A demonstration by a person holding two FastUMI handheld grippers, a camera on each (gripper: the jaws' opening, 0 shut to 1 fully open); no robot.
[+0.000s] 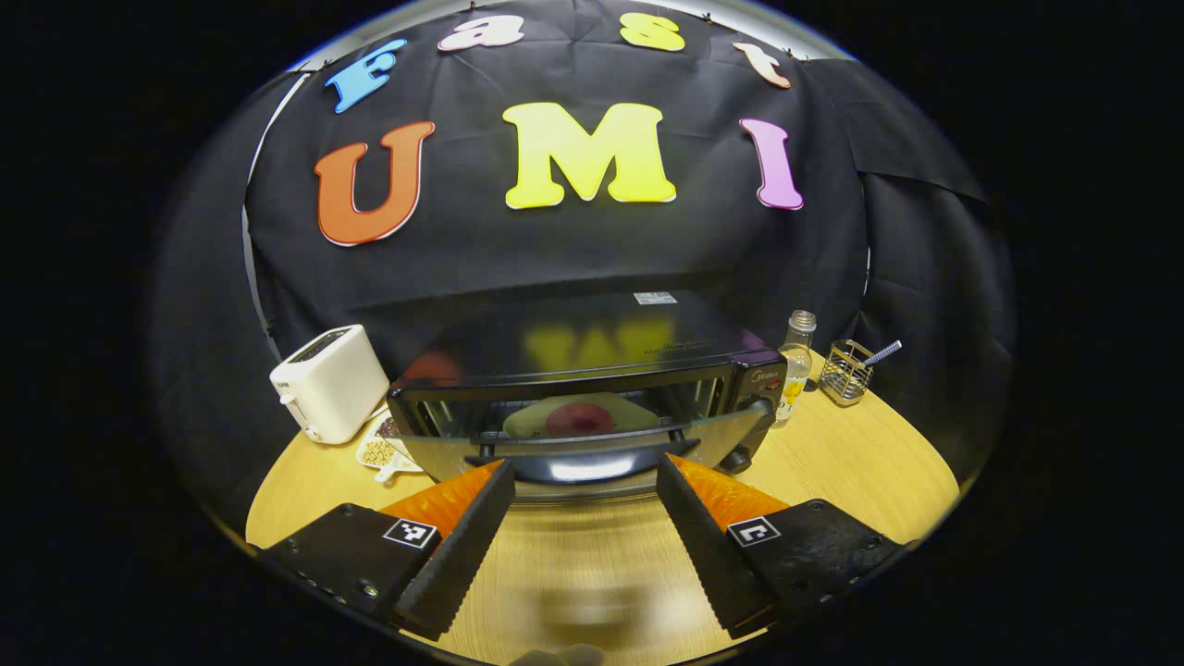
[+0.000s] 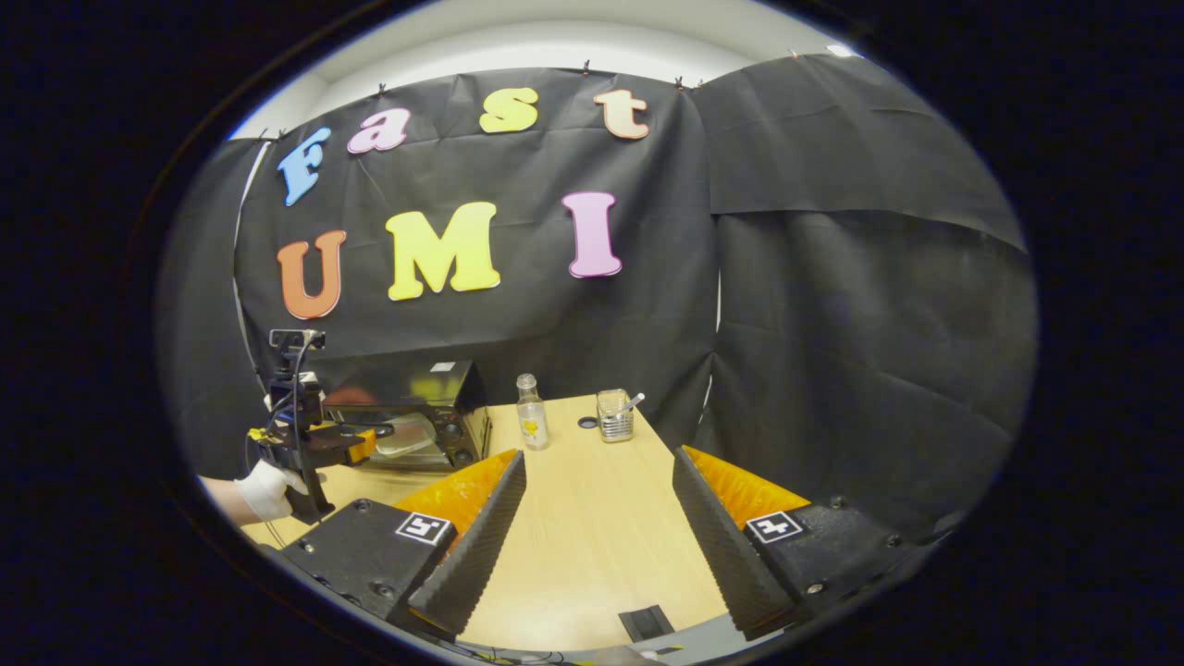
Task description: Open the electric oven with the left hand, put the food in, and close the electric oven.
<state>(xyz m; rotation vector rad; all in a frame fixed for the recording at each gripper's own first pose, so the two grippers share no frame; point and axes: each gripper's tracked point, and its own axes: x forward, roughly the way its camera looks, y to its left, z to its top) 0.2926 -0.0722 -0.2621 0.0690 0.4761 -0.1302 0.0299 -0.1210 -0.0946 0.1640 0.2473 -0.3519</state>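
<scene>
The black electric oven (image 1: pixel 592 356) stands mid-table with its glass door (image 1: pixel 444 453) tilted partway down. Inside lies the food (image 1: pixel 578 418), a pale green piece with a dark red centre. My left gripper (image 1: pixel 585 467) is open, its fingertips on either side of the door's handle (image 1: pixel 578 455) and close to it, with nothing pressed between them. In the right gripper view the oven (image 2: pixel 416 407) sits at the far left, with the left gripper (image 2: pixel 310 444) held in front of it by a white-gloved hand (image 2: pixel 268 490). My right gripper (image 2: pixel 598 458) hangs open and empty over the table.
A white toaster (image 1: pixel 328 381) and a small dish of grains (image 1: pixel 381 450) sit left of the oven. A clear bottle (image 1: pixel 795 365) and a wire holder with a utensil (image 1: pixel 846 370) stand to its right. The wooden table (image 2: pixel 592 536) ends at the black cloth wall.
</scene>
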